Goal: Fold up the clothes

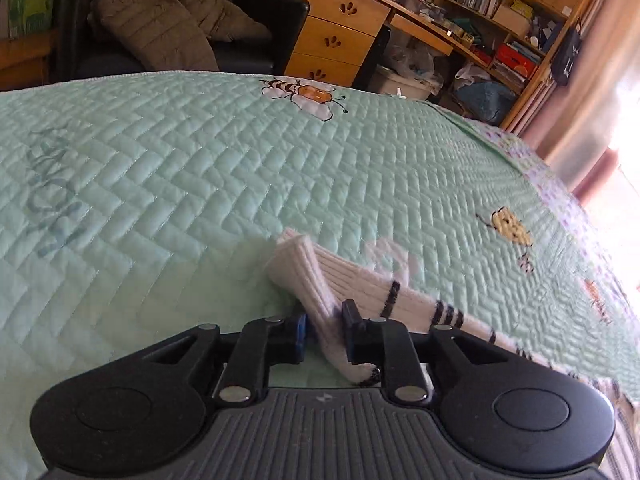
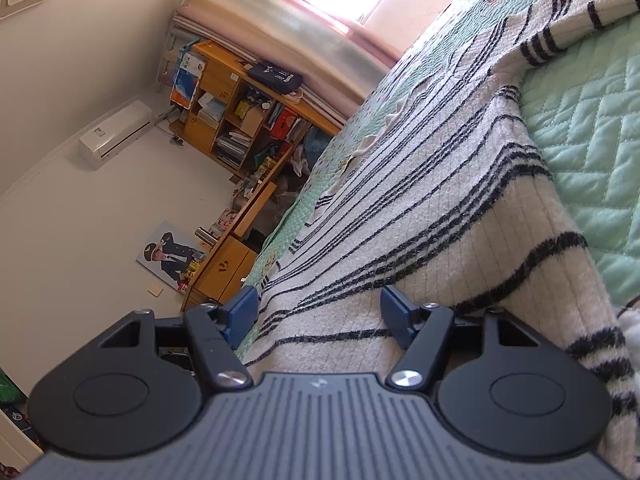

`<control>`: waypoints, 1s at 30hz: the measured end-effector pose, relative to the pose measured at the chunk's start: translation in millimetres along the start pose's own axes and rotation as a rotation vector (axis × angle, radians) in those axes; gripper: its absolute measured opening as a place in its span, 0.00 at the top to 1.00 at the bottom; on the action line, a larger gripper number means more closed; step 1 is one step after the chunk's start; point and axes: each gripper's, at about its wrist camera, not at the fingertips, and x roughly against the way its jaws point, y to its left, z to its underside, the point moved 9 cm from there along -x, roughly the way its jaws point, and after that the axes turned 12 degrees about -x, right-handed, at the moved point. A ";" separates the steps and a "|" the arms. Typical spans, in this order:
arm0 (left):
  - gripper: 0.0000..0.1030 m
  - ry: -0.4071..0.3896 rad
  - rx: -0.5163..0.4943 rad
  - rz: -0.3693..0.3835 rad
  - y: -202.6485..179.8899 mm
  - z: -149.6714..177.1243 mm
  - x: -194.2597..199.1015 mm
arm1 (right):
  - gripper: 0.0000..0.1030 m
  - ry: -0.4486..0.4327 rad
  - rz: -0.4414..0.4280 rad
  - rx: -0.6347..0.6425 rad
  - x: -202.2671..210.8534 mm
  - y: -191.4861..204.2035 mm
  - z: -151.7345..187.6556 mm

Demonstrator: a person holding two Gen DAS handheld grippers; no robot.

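White ribbed knit, black-striped: your left hand-held gripper [image 1: 325, 334] pinches a cuff of the sweater [image 2: 420, 216], lifting it clear of the green quilted bed [image 1: 200, 168] for folding. Your right hand-held gripper [image 2: 318, 316] hovers agape over the sweater's spread body.

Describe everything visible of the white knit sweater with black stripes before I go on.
The white ribbed-knit sweater with thin black stripes looks soft and fuzzy. It lies spread along the green quilted bed cover. The left gripper is shut on a doubled-over white ribbed end, held just above the cover. The right gripper is open, its blue pads straddling the striped body without pinching it. Another striped part lies at the far end.
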 end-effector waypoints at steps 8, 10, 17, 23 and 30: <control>0.63 0.012 0.048 -0.369 56.4 -17.9 22.8 | 0.33 -0.002 -0.012 -0.008 0.4 -2.9 -1.4; 0.60 -0.015 0.054 -0.358 55.4 -19.1 37.3 | 0.33 -0.002 -0.014 -0.009 0.8 -3.5 -1.8; 0.22 -0.044 -0.290 0.069 -84.2 -10.9 41.9 | 0.32 -0.004 -0.027 -0.020 3.2 -6.0 -2.9; 0.10 0.061 -0.524 0.076 -160.5 18.0 -4.2 | 0.33 -0.004 -0.029 -0.022 3.9 -5.8 -3.6; 0.11 0.056 -0.525 -0.159 -97.8 21.4 2.7 | 0.33 -0.006 -0.040 -0.030 5.5 -8.7 -4.9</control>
